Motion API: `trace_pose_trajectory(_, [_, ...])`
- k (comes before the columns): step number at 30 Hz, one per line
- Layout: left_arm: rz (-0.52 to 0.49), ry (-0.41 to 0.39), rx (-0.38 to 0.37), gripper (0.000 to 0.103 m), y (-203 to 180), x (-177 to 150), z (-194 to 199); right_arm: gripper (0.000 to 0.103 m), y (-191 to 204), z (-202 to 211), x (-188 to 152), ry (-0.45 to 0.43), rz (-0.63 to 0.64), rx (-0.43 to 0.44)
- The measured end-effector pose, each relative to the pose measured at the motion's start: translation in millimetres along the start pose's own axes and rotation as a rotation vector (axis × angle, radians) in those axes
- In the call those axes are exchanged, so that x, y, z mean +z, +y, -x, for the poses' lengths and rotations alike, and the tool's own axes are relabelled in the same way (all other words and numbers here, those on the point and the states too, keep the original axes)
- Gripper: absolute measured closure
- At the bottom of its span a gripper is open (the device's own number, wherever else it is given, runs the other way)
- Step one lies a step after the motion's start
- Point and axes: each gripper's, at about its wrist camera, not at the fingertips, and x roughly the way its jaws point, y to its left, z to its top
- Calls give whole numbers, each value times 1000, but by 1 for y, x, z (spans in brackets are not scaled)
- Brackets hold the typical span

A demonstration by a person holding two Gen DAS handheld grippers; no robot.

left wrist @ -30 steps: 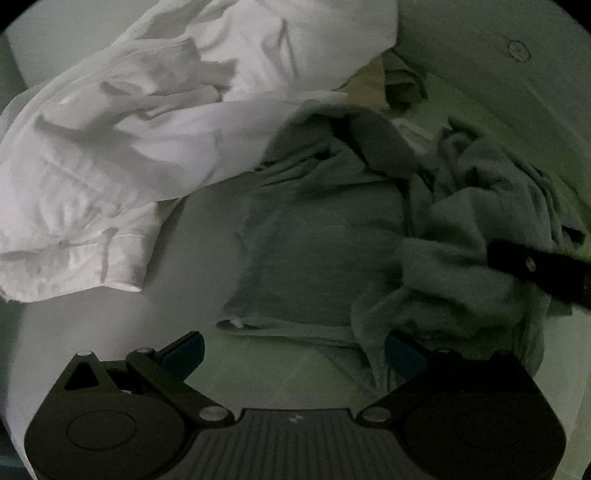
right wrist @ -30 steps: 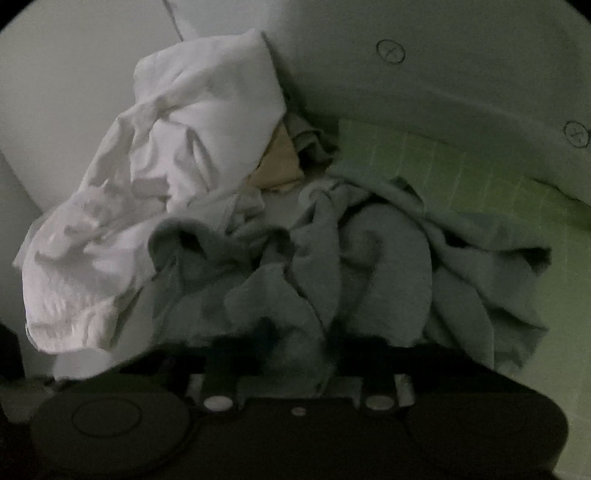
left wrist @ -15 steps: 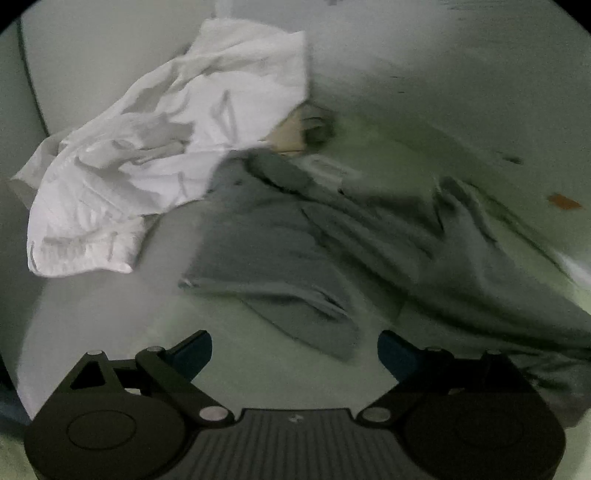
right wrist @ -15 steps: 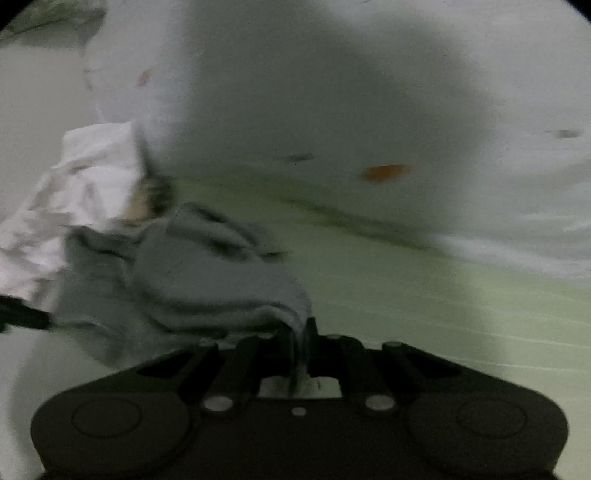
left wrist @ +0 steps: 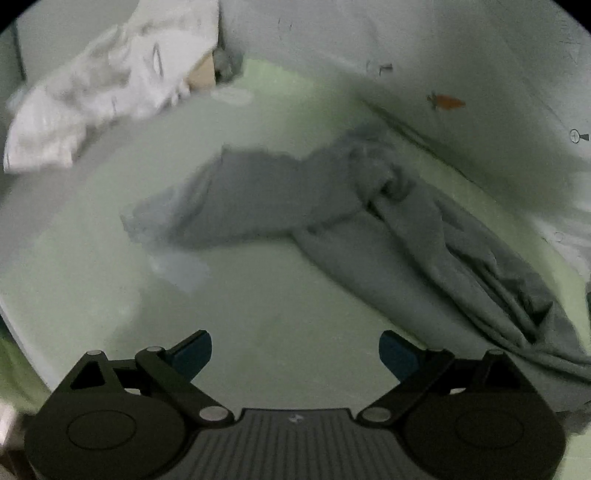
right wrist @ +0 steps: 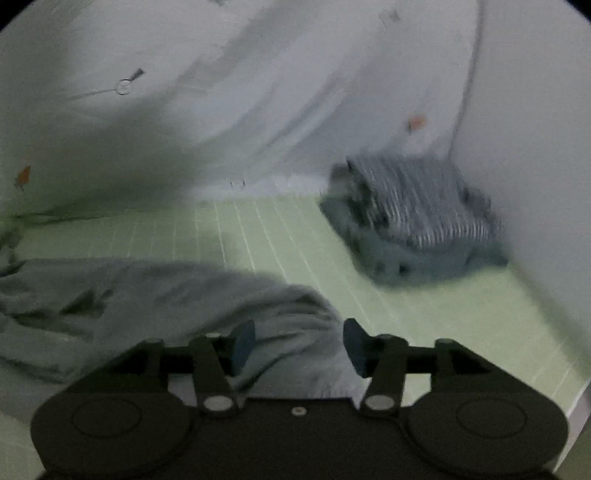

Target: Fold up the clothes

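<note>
Pale green grid-lined bed sheet [left wrist: 280,314] covers the whole work surface, bounded at its far edge by a light grey wall [left wrist: 406,33] with small printed marks.

Grey knit garment [left wrist: 369,221], the largest item on the sheet, lies stretched out across its middle; one flat end toward the sheet's left, a bunched knot near the wall edge, long folds trailing to the sheet's right. In the right wrist view the same garment's edge [right wrist: 166,295] lies rumpled at the sheet's near left.

Crumpled white cloth heap [left wrist: 103,96] sits in the sheet's far left corner, well apart from the grey garment.

Folded stack, striped piece on top of dark blue-grey pieces [right wrist: 417,221], sits in the sheet's far right corner against the wall; blurred.

Left gripper [left wrist: 295,350]: blue-padded fingers [left wrist: 192,354] spread wide over bare sheet, nothing between them.

Right gripper [right wrist: 299,349]: jaws opening; a fold of the grey garment lies between the pads, not pinched.
</note>
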Motion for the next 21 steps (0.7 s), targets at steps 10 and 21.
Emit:
trace_pose_trajectory(10, [91, 53, -32, 6, -23, -23, -10, 27, -43, -40, -37, 231, -154, 140])
trace_pose_trajectory(21, [86, 74, 35, 7, -17, 23, -45, 28, -26, -79, -39, 336, -317, 249])
